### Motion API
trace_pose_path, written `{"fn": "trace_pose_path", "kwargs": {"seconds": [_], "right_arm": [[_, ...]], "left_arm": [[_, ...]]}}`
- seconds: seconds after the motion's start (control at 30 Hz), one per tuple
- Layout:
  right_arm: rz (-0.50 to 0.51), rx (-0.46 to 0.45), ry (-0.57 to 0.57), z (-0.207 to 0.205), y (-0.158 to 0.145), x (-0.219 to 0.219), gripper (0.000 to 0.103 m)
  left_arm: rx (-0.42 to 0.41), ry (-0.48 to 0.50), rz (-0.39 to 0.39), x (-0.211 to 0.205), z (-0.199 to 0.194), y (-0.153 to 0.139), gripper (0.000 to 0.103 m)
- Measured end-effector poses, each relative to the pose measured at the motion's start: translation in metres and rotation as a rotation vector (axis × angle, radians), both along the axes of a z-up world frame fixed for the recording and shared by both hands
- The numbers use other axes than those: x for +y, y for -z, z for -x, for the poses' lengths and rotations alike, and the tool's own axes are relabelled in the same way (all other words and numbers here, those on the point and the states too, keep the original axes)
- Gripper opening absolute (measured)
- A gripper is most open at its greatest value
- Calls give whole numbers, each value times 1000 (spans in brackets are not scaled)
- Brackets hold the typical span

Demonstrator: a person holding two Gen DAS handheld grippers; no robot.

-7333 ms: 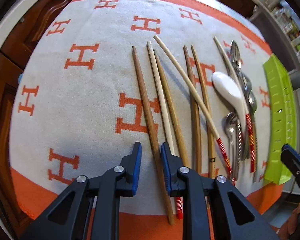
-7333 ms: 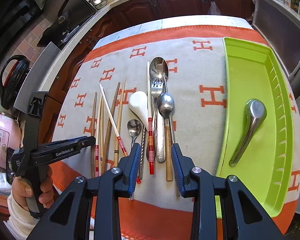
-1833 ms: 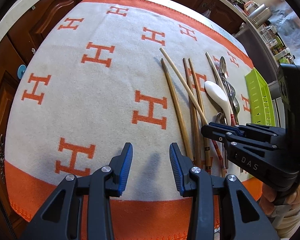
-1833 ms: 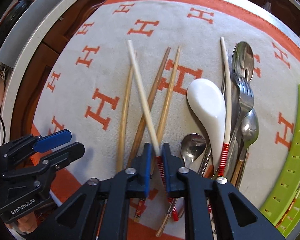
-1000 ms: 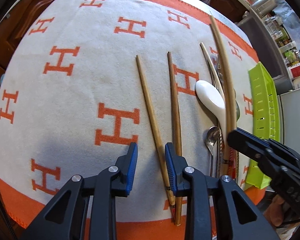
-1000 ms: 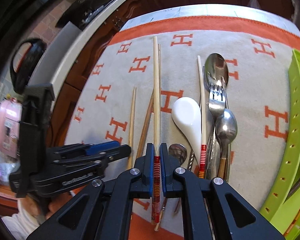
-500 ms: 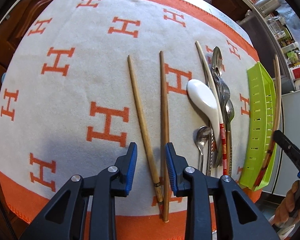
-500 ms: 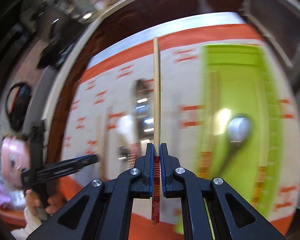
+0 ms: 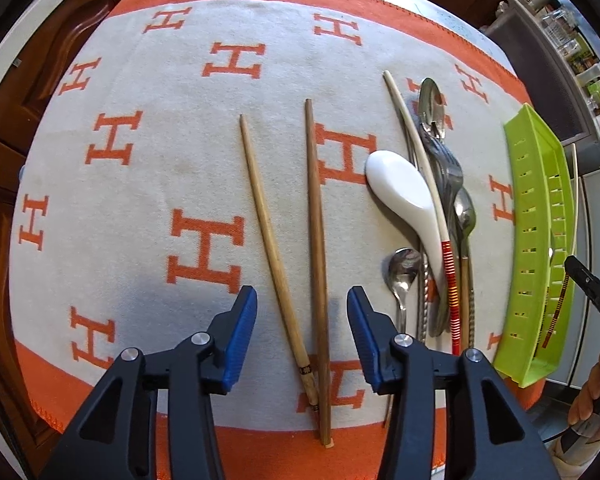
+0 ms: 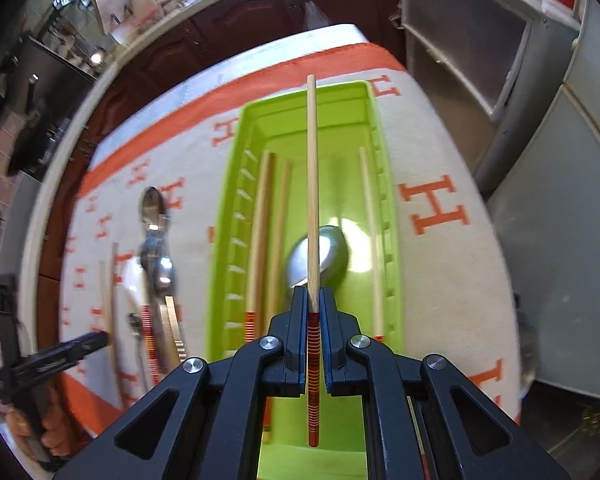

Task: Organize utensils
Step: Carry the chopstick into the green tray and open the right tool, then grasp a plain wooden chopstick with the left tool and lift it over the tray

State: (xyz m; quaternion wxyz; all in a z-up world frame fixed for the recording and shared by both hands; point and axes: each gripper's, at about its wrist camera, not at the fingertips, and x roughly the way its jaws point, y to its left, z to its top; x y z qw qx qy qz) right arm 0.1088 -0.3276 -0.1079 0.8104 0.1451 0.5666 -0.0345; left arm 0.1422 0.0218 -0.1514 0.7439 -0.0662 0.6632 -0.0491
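Both of my grippers point steeply down at the cloth-covered table. Largest under me is the cream cloth with its orange border and orange H marks, spread across the whole top. Next is the green tray at the cloth's right side; several pale chopsticks lie lengthwise in it, and a steel ladle rests on its floor. My right gripper hangs above that tray with its jaws pressed tight on a chopstick, gripped just above its red-and-yellow banded end, the pale tip pointing away along the tray's length. My left gripper hovers over the near edge of the cloth, its blue-padded jaws spreading wider; two brown chopsticks lie on the cloth in the gap between them, touched by neither pad. Just right of these sits a cluster of loose utensils: a white ceramic spoon, a banded chopstick beside it, metal spoons and a fork overlapping one another.
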Motion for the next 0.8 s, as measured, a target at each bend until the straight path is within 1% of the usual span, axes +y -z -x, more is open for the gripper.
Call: {"fn": "trace_pose_path", "kwargs": {"seconds": [0.07, 0.13, 0.17, 0.2, 0.4, 0.6, 0.67, 0.7, 0.77, 0.8], "right_arm": [[23, 32, -1, -4, 5, 6, 7], [17, 54, 8, -5, 9, 5, 16], [17, 55, 16, -4, 9, 5, 23], [21, 48, 24, -2, 8, 4, 27], [14, 2, 16, 8, -6, 12, 29], [7, -24, -2, 17, -17, 17, 29], [3, -28, -5, 19, -18, 18, 29], [2, -30, -5, 20, -18, 19, 29], [-10, -32, -5, 22, -18, 19, 29], [-16, -33, -5, 23, -17, 19, 29]], "left_arm": [[5, -5, 2, 1, 1, 0, 45], [9, -11, 4, 3, 1, 1, 45], [10, -13, 6, 4, 2, 1, 45], [12, -15, 9, 4, 2, 1, 45], [15, -9, -6, 0, 2, 3, 45], [21, 9, -63, -18, 0, 8, 45], [28, 20, -78, -25, 0, 11, 33], [34, 26, -91, -27, 1, 14, 22], [15, 28, -120, -31, 2, 14, 6], [14, 28, -115, -31, 3, 14, 6]]}}
